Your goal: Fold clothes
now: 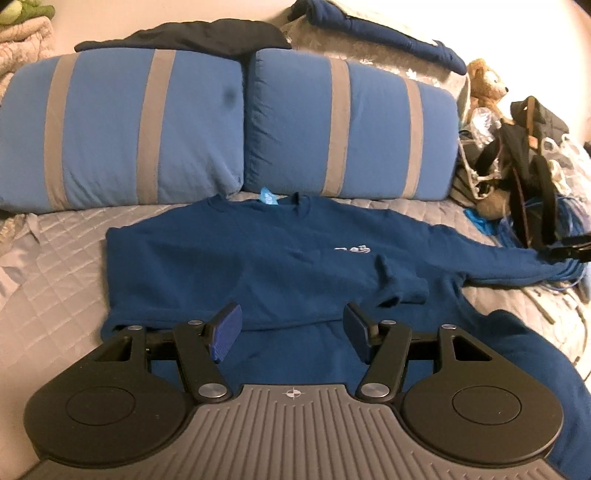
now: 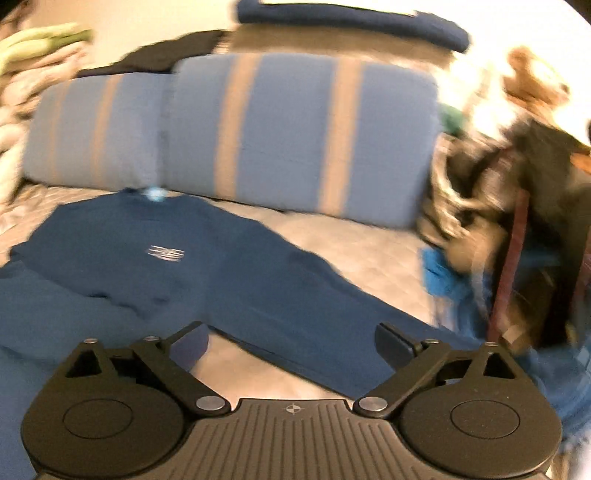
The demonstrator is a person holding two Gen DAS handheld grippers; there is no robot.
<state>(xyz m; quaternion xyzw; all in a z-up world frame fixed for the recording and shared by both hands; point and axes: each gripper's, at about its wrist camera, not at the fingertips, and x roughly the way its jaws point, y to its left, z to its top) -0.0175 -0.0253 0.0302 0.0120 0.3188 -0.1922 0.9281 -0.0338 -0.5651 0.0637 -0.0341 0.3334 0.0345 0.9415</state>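
Observation:
A dark blue sweatshirt (image 1: 258, 258) with a small white chest logo lies front up on the grey quilted bed (image 1: 55, 277), its collar toward the pillows. One sleeve (image 1: 399, 288) is folded in across the body. The other sleeve (image 1: 498, 258) stretches out to the right. My left gripper (image 1: 291, 317) hovers open over the sweatshirt's lower part, with nothing pinched between its blue pads. In the blurred right wrist view, my right gripper (image 2: 290, 332) stands wide open and empty above the outstretched sleeve (image 2: 295, 288) of the sweatshirt (image 2: 129, 236).
Two blue pillows with grey stripes (image 1: 122, 125) (image 1: 351, 125) lean behind the sweatshirt. A dark garment (image 1: 184, 37) and another blue garment (image 1: 388, 33) lie beyond them. At the right sits a cluttered pile of bags, straps and cables (image 1: 524, 147) with a teddy bear (image 1: 484, 85).

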